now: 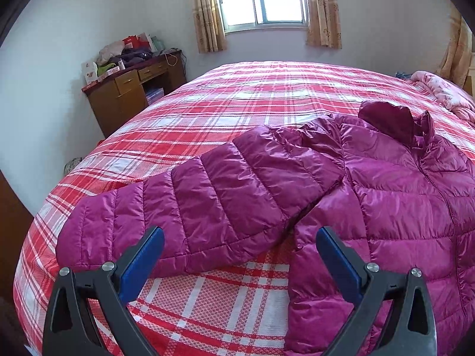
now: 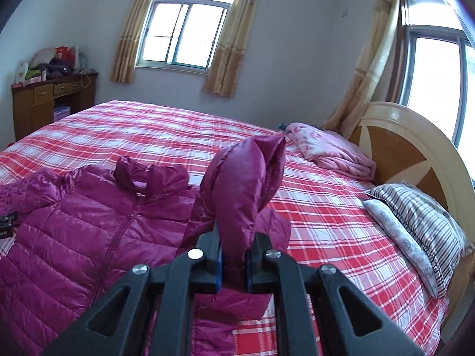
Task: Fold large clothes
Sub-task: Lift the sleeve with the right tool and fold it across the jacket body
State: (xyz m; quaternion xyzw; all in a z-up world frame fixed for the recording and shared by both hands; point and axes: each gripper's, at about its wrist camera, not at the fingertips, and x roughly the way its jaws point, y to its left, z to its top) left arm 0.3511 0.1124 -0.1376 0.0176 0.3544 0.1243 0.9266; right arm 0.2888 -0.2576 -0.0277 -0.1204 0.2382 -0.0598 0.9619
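Through the left wrist camera we look over our left gripper (image 1: pixel 240 244), its blue-padded jaws spread wide and holding nothing, poised just above the shiny magenta quilted down jacket (image 1: pixel 386 195) that lies front-up on the red-and-white plaid bedspread (image 1: pixel 207 112). One puffy sleeve (image 1: pixel 190 204) stretches out flat toward the left, its cuff end near the bed's edge, and the zipped body fills the right side with the dark collar at the far end. We judge the jacket light and very soft, full of trapped air, so a fold will likely spring back unless pressed down — and the glossy shell looks slippery, so a shallow pinch on one layer may slide out. The stitched quilt lines and the cuff hem seem the firmest places to grip on this sleeve. A cluttered brown wooden desk (image 1: pixel 133 89) stands by the far wall, well apart. Through the right wrist camera our right gripper (image 2: pixel 234 255) has its jaws pressed together on the other sleeve (image 2: pixel 243 184), which stands up out of the grip in a bulging loop with its tip flopping forward — proof, we think, of how limp it is. The jacket's body lies to the left of that grip, while a striped grey-and-white pillow (image 2: pixel 427 222) and a folded pink floral blanket (image 2: pixel 329 148) rest near the headboard.
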